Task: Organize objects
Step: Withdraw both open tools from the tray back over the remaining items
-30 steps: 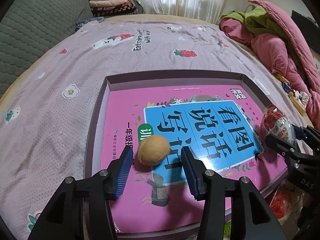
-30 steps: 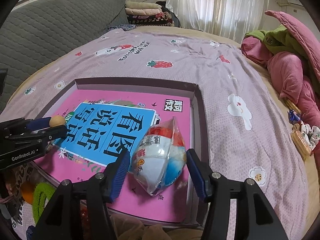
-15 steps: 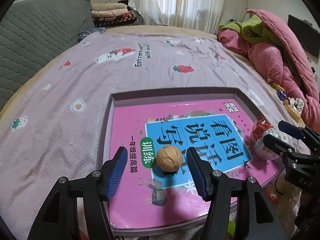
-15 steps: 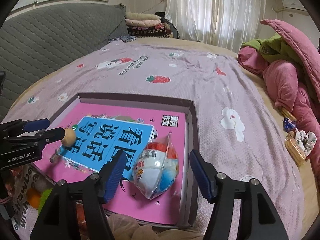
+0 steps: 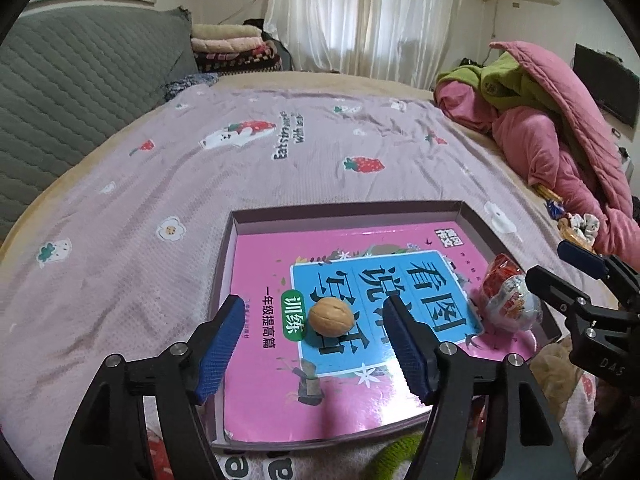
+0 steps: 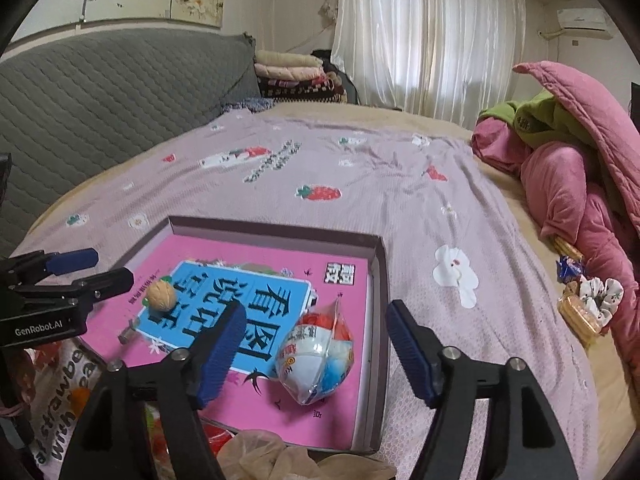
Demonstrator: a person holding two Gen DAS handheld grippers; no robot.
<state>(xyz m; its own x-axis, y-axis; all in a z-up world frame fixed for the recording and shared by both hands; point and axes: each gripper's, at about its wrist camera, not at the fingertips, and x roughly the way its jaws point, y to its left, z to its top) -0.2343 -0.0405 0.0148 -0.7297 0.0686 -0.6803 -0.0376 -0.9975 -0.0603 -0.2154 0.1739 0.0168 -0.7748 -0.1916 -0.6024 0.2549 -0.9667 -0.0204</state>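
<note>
In the lower centre of the left wrist frame, a walnut [image 5: 331, 316] is resting on the blue panel of a pink book [image 5: 280, 360], which is lying flat inside a shallow mauve box [image 5: 228, 248]. Judged light, hard-shelled and round, it is likely to roll or squirt out of a pinch; best taken across its widest part, pads square to the seam. At the right of the same frame, a sealed snack packet [image 5: 508, 298] is sitting on the book near the box's right wall; in the right wrist frame it is lying lower centre [image 6: 318, 354]. Judged light, puffy and slick, with crushable contents; a gentle hold across the body, or on the crimped top edge, is looking safest.

The left gripper [image 5: 316, 344] is hovering with jaws wide, the walnut lying between and just beyond the blue pads, touching neither. The right gripper [image 6: 314, 354] is likewise gaping wide around the packet, clear of it on both sides.

Surrounding: a lilac strawberry-print sheet [image 5: 240, 152] is covering the bed; pink and green bedding [image 5: 552, 120] is piling at the upper right; a grey quilted headboard [image 5: 80, 76] is filling the upper left
</note>
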